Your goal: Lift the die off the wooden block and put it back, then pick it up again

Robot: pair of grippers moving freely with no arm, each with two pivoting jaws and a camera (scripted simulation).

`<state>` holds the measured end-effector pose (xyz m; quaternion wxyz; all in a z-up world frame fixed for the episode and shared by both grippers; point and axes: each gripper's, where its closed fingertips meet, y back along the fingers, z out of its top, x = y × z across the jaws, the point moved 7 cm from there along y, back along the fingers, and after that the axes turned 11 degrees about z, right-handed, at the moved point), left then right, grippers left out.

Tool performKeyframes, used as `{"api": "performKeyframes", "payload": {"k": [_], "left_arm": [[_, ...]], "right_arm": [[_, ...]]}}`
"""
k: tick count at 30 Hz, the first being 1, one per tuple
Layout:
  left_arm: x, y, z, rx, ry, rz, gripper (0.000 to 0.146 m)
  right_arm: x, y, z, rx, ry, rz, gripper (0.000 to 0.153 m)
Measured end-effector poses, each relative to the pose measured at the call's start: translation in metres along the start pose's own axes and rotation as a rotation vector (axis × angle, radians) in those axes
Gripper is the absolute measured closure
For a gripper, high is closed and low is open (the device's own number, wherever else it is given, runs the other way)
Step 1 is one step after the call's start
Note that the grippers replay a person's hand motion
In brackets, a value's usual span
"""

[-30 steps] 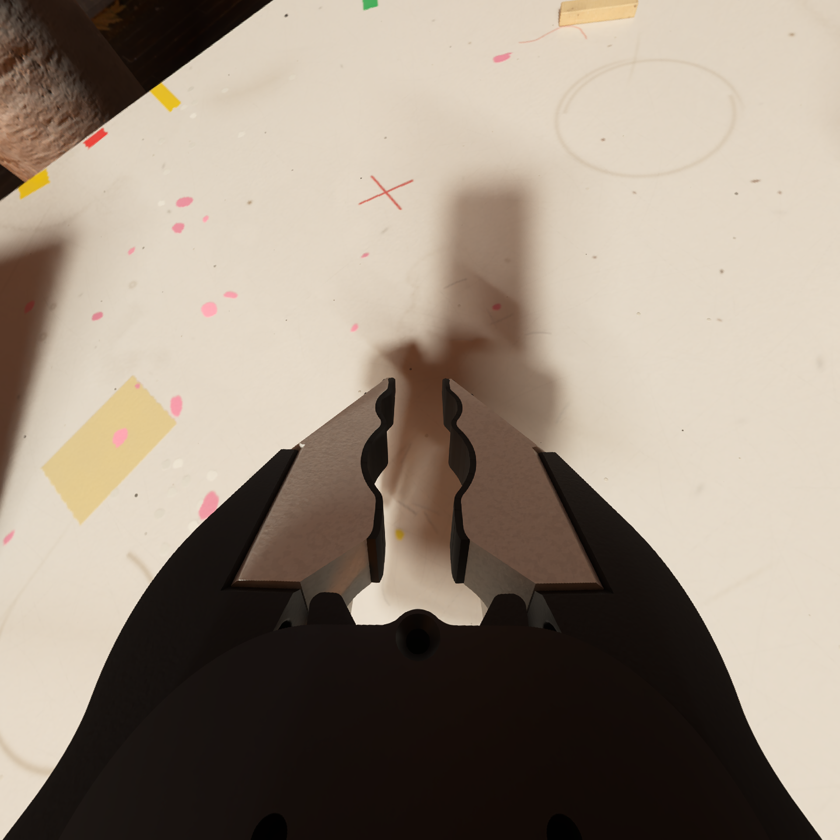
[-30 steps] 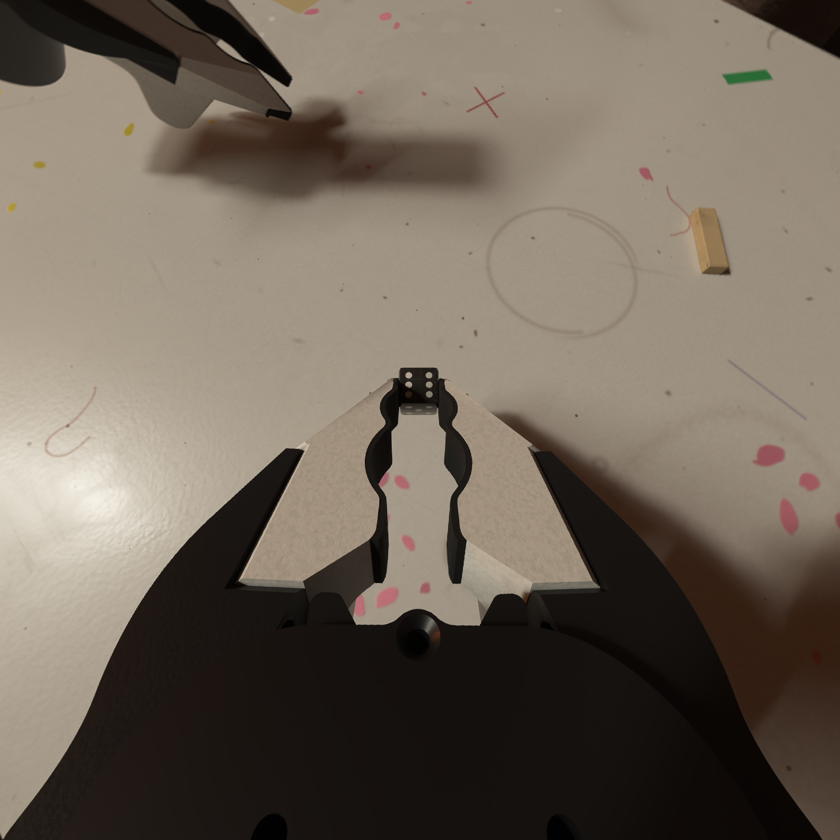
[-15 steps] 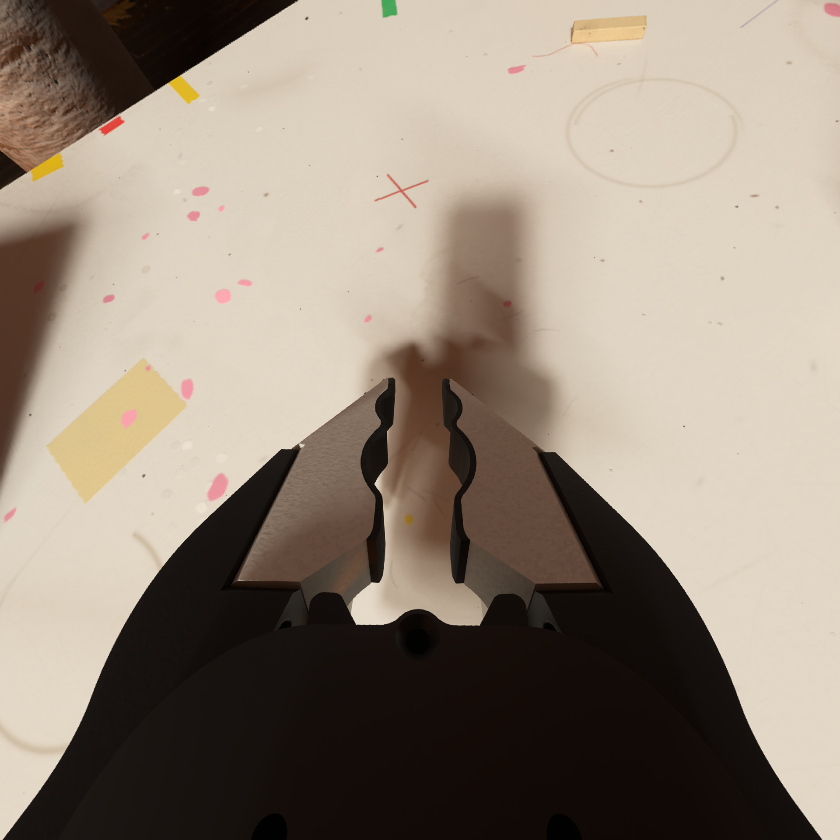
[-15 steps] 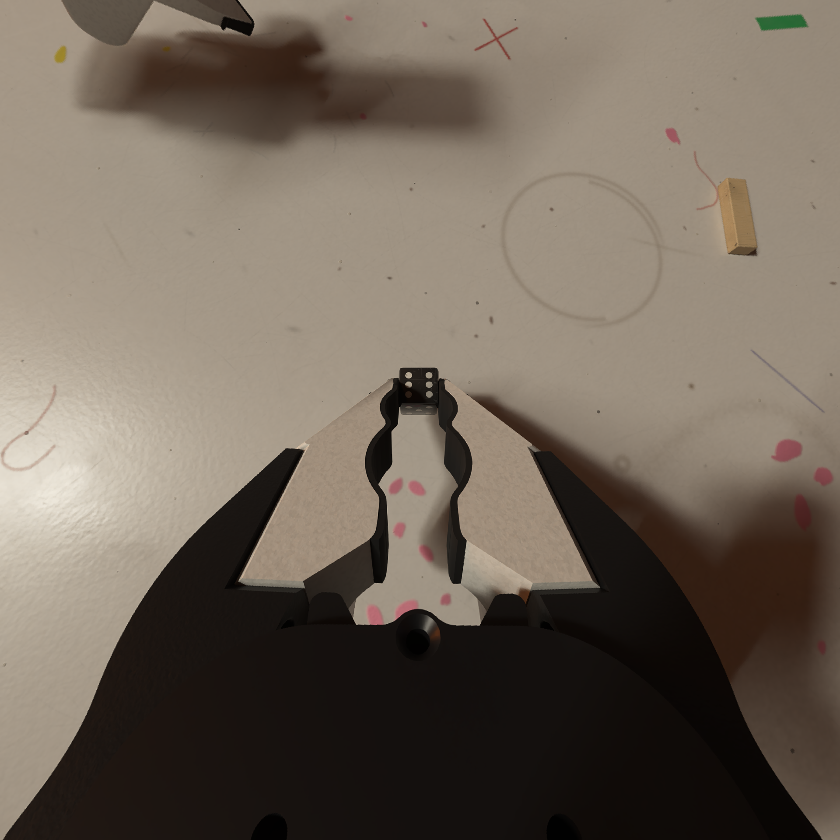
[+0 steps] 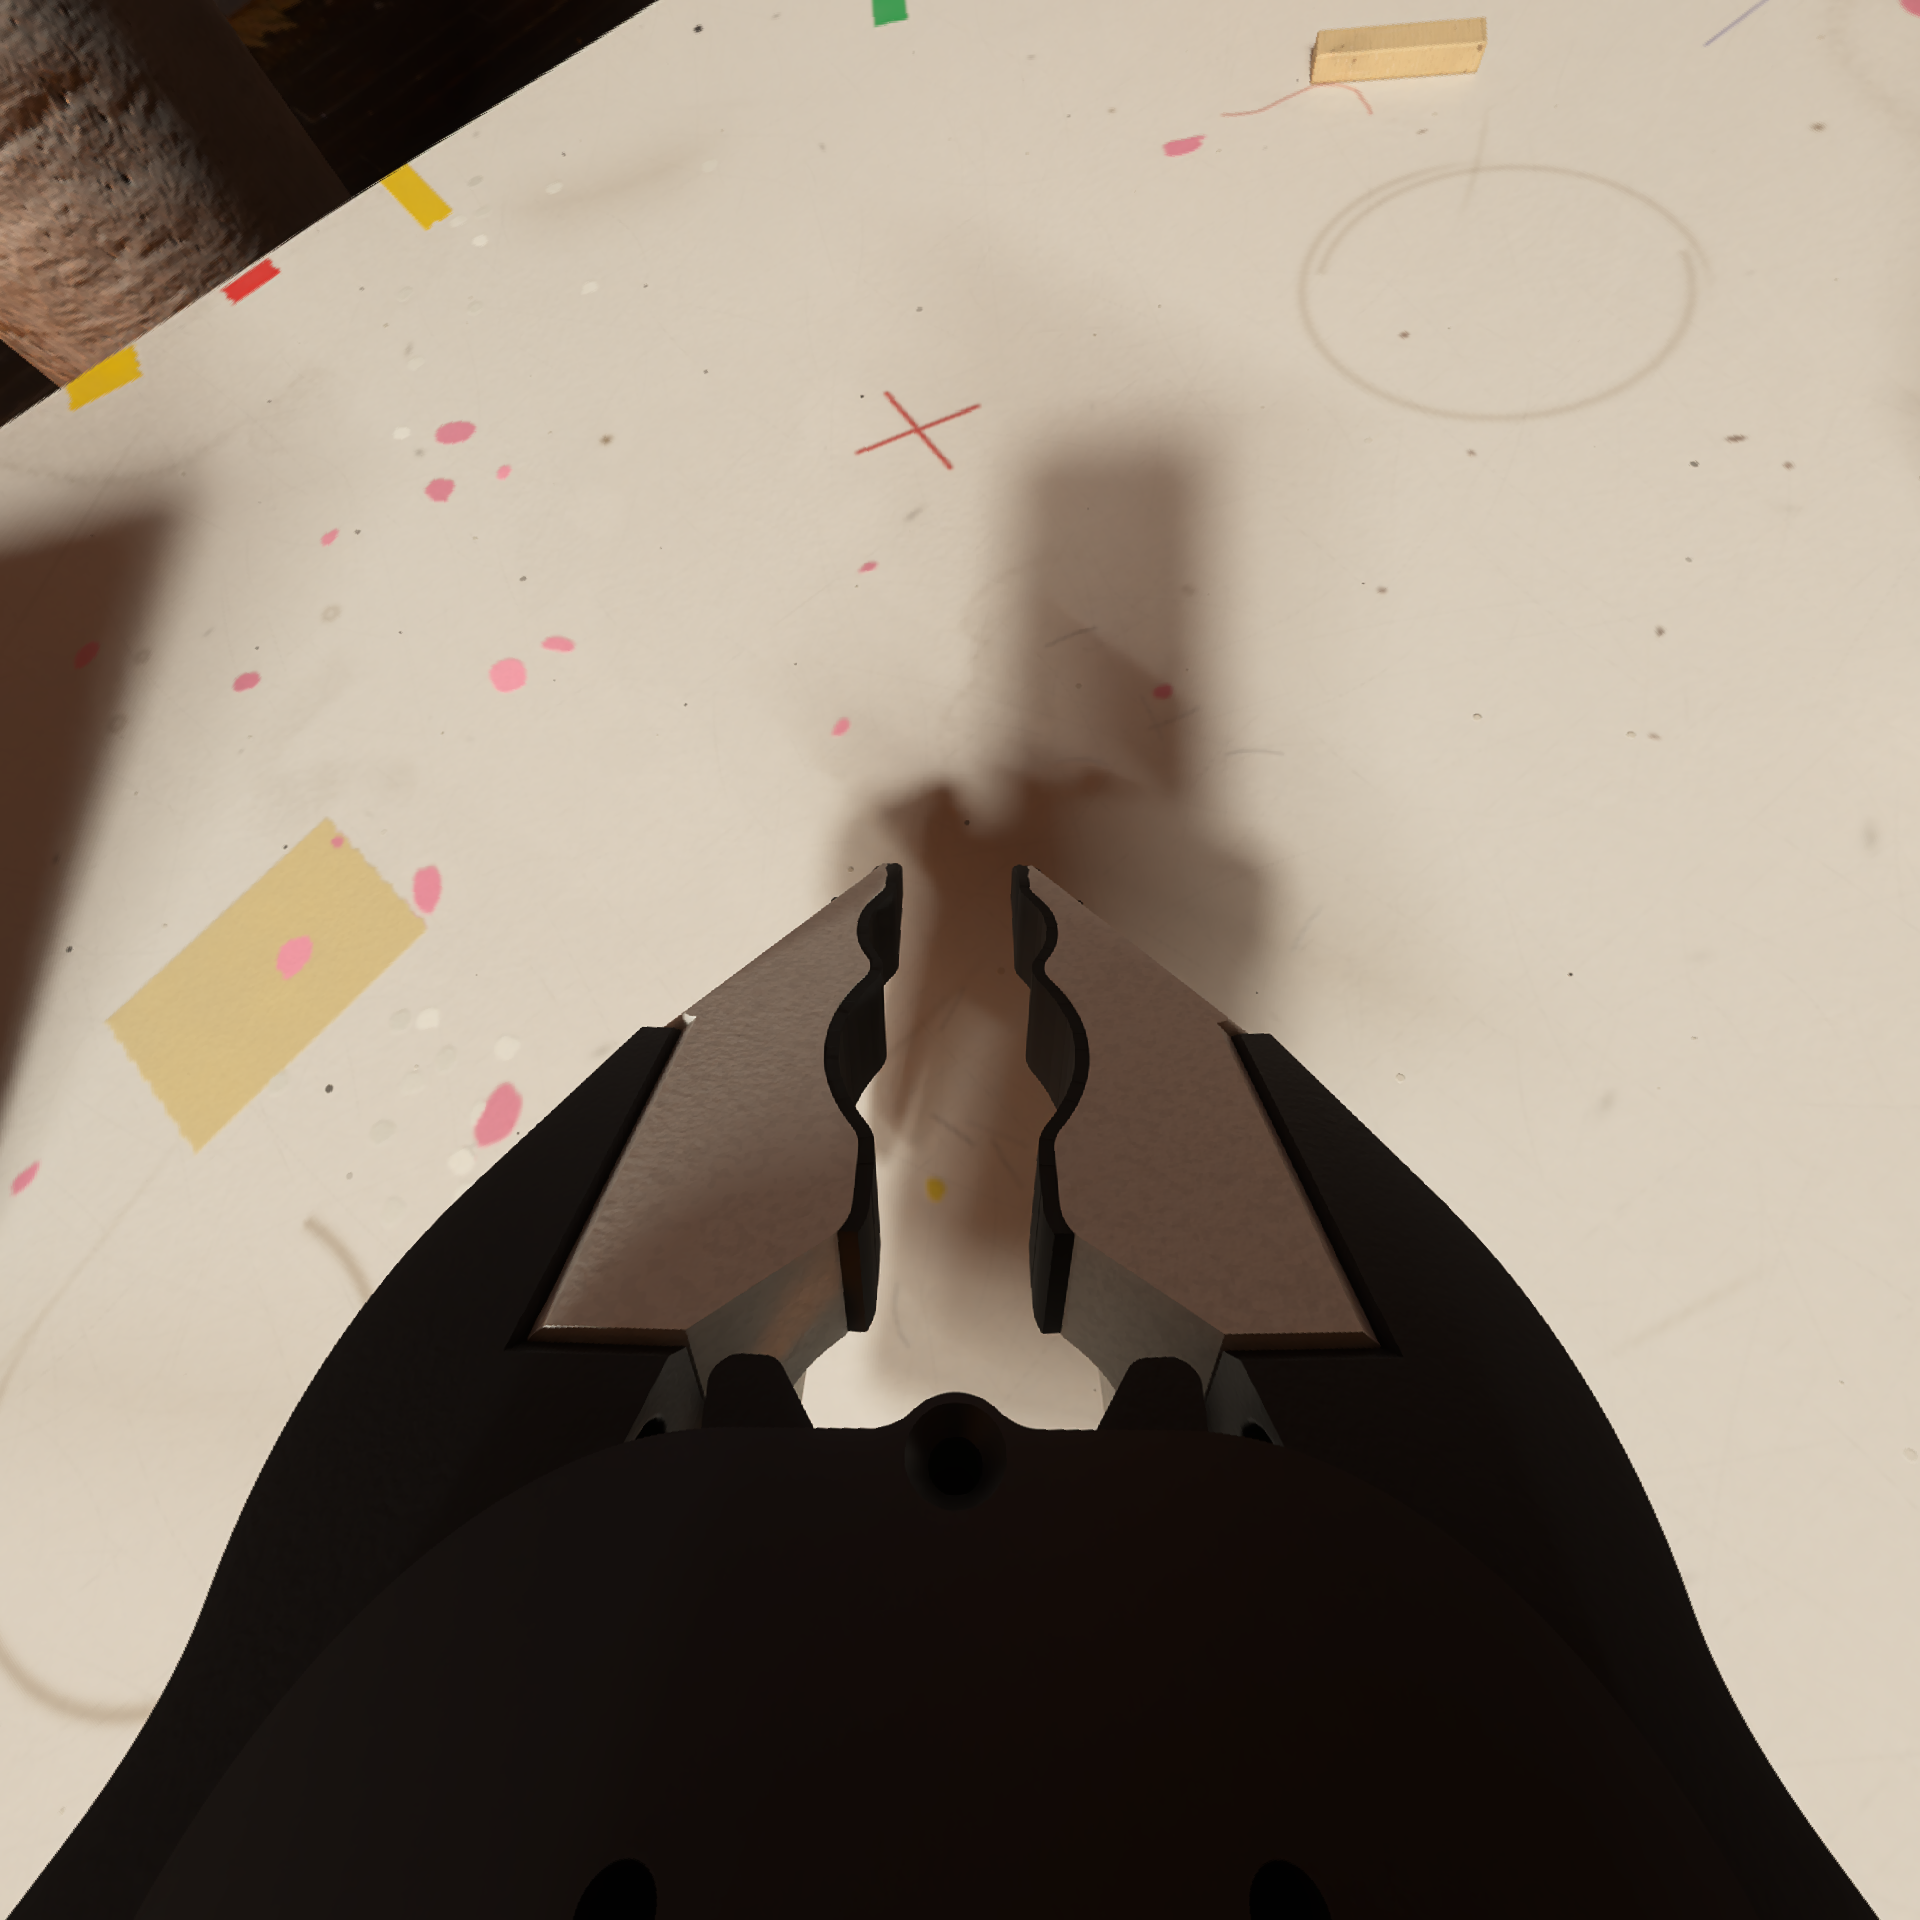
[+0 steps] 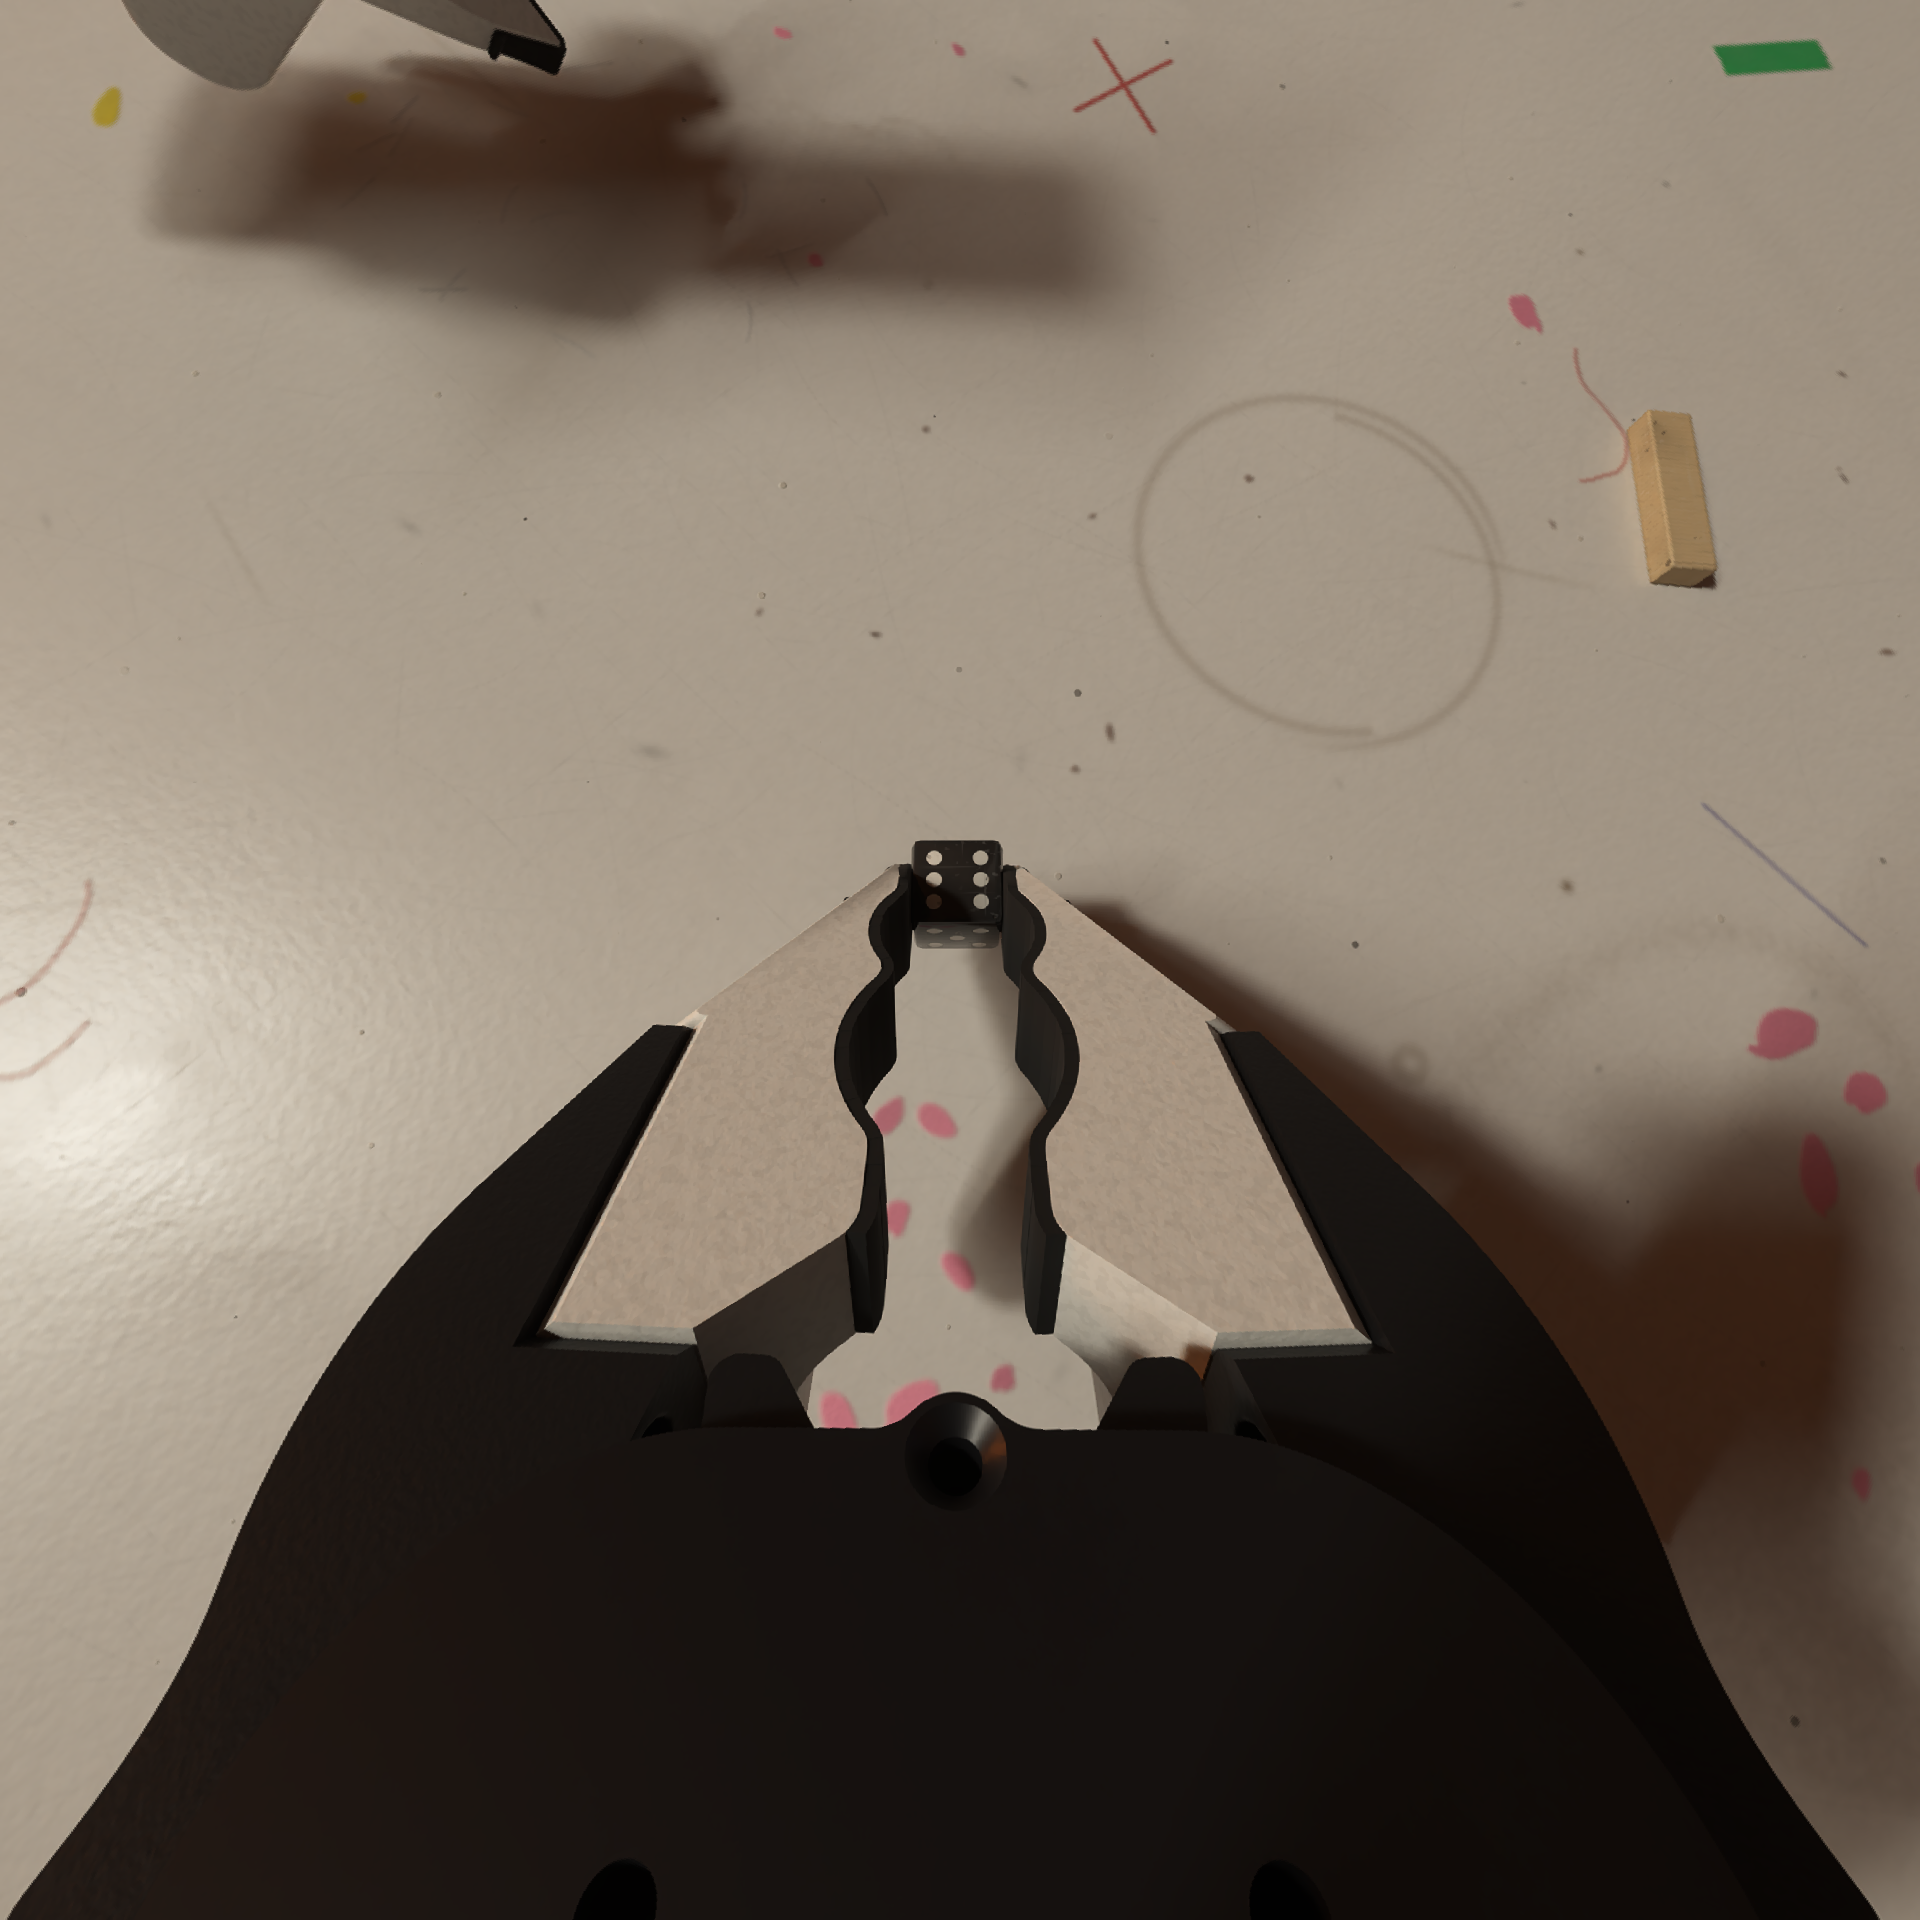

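Observation:
My right gripper [image 6: 957, 883] is shut on a small black die [image 6: 957, 881] with white pips, held at its fingertips above the table. The wooden block [image 6: 1671, 499] lies flat on the table far to the right of the die, with nothing on it. It also shows in the left wrist view [image 5: 1397, 49] at the top right. My left gripper [image 5: 956, 883] is empty, its jaws a narrow gap apart, above its own shadow. Its fingertip [image 6: 525, 44] shows in the top left of the right wrist view.
The white table [image 5: 1558, 831] bears a pencilled circle [image 6: 1317, 569], a red cross [image 5: 918, 428], pink paint flecks, a tan tape patch [image 5: 265, 982] and coloured tape tabs along its far left edge [image 5: 416, 195]. Beyond that edge is dark floor.
The right gripper has carried the die forward and to the right; the block and circle have slid down and nearer in its view. The left gripper has drifted slightly; its jaws are unchanged.

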<state>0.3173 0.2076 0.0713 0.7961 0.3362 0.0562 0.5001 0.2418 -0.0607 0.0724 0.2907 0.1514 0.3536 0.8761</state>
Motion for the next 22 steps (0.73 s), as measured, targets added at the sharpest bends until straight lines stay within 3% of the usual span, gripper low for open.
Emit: {"api": "performKeyframes", "payload": {"k": [22], "left_arm": [[-0.0013,-0.0006,-0.0003,0.005,-0.013,-0.004,0.125]], "right_arm": [[-0.0009,0.0025,0.0044,-0.008,0.062,0.057,0.137]]}}
